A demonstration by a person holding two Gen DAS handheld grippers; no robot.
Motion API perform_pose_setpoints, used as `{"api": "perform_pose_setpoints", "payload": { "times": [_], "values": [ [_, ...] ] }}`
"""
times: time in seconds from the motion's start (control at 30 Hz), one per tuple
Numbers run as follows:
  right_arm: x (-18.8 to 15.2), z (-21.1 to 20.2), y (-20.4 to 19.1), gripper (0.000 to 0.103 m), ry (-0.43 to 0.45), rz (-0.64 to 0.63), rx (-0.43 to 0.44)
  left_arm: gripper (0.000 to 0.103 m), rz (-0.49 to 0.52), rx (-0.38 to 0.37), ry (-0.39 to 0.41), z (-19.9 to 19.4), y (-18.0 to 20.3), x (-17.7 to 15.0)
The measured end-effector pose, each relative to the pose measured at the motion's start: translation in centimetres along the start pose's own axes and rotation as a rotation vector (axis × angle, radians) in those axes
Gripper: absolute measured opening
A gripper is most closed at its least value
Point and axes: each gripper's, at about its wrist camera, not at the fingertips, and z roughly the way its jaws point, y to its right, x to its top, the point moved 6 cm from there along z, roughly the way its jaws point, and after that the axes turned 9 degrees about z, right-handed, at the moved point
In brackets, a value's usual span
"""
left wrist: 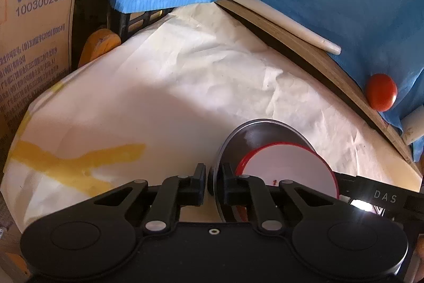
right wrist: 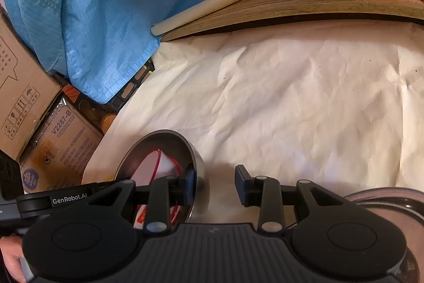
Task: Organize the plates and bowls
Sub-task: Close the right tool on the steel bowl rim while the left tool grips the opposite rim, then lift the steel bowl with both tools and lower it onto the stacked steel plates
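Inside the steel bowl (left wrist: 254, 134) sits a red-rimmed white plate (left wrist: 288, 166).

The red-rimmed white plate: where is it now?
In the left wrist view it sits low right, inside the metal bowl that the left gripper pinches: red-rimmed white plate.

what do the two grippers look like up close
Both are matte black linkage grippers with silver pivot pins, round side housings and flat rectangular pads. The left gripper has a smooth base with a brass-ringed hole; the right gripper has a ribbed grey base.
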Motion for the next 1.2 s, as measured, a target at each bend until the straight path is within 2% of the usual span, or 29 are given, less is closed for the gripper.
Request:
{"api": "perform_pose_setpoints", "payload": {
  "times": [0.1, 0.17, 0.2, 0.63, 0.87, 1.2],
  "values": [
    [-0.1, 0.0, 0.0, 0.026, -0.009, 0.033, 0.022, 0.01, 0.014, 0.001, 0.005, 0.0, 0.2, 0.0],
    [-0.2, 0.0, -0.1, 0.014, -0.011, 0.045, 0.037, 0.01, 0.032, 0.014, 0.013, 0.0, 0.5, 0.0],
    [-0.3, 0.0, -0.1, 0.014, -0.01, 0.048, 0.042, 0.01, 0.039, 0.017, 0.017, -0.1, 0.6, 0.0],
    [-0.1, 0.0, 0.8, 0.014, -0.027, 0.169, 0.063, 0.01, -0.028, 0.007, -0.017, -0.1, 0.4, 0.2],
    [0.1, 0.2, 0.7, 0.015, -0.042, 0.209, 0.05, 0.01, -0.073, 0.004, -0.031, -0.1, 0.1, 0.3],
    [0.2, 0.1, 0.9, 0.017, -0.074, 0.251, 0.019, 0.009, -0.088, -0.016, -0.045, -0.3, 0.3, 0.3]
  ]
}}
